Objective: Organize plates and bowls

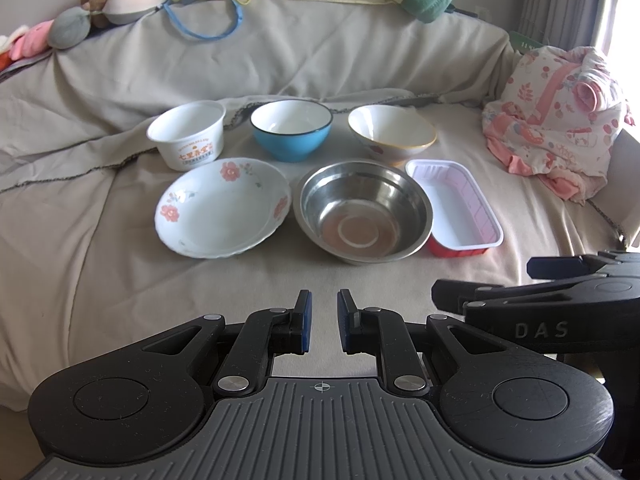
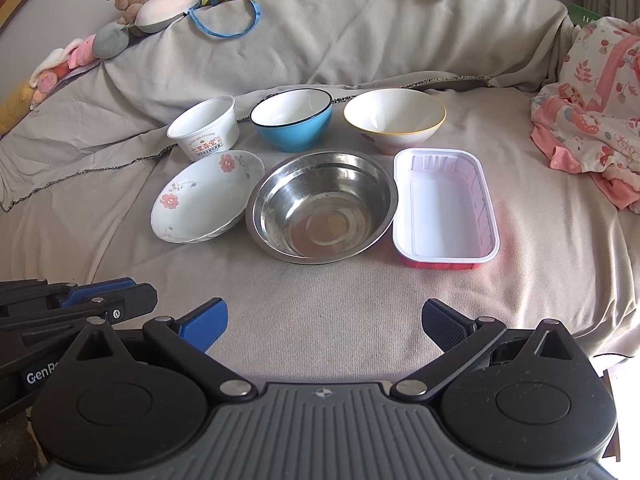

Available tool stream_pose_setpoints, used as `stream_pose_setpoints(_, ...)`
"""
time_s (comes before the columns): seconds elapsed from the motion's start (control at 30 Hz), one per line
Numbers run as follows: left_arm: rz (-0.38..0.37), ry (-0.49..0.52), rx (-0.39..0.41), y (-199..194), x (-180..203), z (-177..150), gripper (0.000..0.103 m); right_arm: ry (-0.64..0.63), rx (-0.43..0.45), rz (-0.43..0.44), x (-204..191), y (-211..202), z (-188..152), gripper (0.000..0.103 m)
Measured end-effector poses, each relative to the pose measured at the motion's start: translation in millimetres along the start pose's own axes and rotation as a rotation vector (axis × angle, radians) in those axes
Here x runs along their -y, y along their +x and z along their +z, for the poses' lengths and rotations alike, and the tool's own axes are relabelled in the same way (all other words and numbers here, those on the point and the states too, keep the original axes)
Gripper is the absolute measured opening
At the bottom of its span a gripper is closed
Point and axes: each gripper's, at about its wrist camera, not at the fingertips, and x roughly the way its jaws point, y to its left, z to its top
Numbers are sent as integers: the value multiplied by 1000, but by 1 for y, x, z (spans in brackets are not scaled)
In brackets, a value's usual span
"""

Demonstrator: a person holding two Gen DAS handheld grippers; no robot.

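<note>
My left claw point(image 1: 324, 322) sits at the bottom centre of its frame with its blue pads drawn nearly together on nothing, while my right claw point(image 2: 324, 326) is spread wide apart and empty. Mid-frame on the beige bed cover point(image 2: 340, 320), the back row holds a white tub point(image 2: 204, 128), blue bowl point(image 2: 292, 120) and yellow-rimmed bowl point(image 2: 394, 118). In front lie the floral plate point(image 2: 206, 196), steel bowl point(image 2: 322, 206) and rectangular tray point(image 2: 444, 208).

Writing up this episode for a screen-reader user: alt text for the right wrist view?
Six empty dishes sit in two rows on a beige-covered sofa: three bowls behind; a floral plate, steel bowl and plastic tray in front. The right gripper hangs open before them, holding nothing.
</note>
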Motion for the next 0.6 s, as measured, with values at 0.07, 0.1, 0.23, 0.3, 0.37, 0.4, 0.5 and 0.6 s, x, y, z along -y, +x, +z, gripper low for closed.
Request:
stream_pose_setpoints(0.07,-16,-8,0,7,2,9,18,-9,12,25,7,0,7,103)
stream_pose_setpoints(0.1,-39,-19,3,12,1,15,18,-11,33,34,12,-2,13,103)
stream_pose_setpoints(0.23,-233,-105,28,44,-5,46,19,90,189,-25,61,-7,51,103)
stream_pose_setpoints(0.3,-317,-147,15,70,-4,64,19,179,243,-41,94,-1,65,103)
stream_pose_setpoints(0.37,-312,-147,-14,98,6,84,19,243,246,3,123,17,74,103)
stream_pose_setpoints(0.4,-282,-138,-26,112,14,94,19,246,218,47,135,30,77,103)
stream_pose_setpoints(0.5,-268,-104,-133,155,39,123,19,260,171,35,161,69,83,103)
stream_pose_setpoints(0.6,-371,-49,-235,205,57,149,20,261,153,-99,177,103,81,103)
